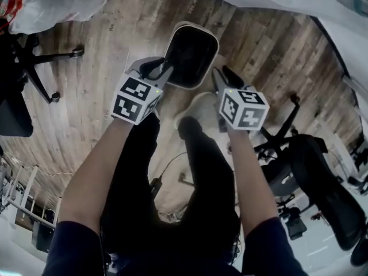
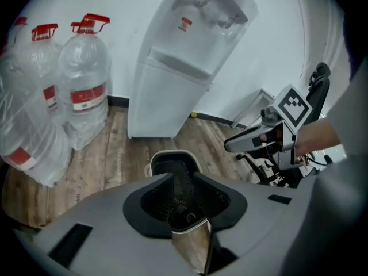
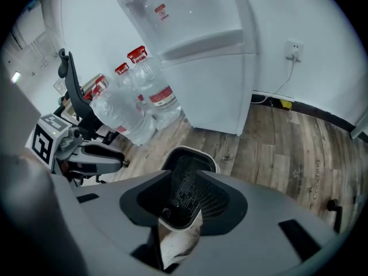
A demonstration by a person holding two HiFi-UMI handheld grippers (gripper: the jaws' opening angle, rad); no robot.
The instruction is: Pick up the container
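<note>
Down on the wooden floor (image 1: 98, 45), the container (image 1: 191, 53) sits upright: black mesh inside, pale rim, close to a white water dispenser (image 2: 184, 56) and some big water bottles (image 2: 83, 91). The left gripper (image 1: 155, 69) and right gripper (image 1: 225, 76) hang either side of its near end. Both sets of fingers are partway open, gripping nothing, and the container shows through each gap.

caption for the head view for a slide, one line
Left tool and right tool flank the dark, white-rimmed container on a wooden floor.
</note>
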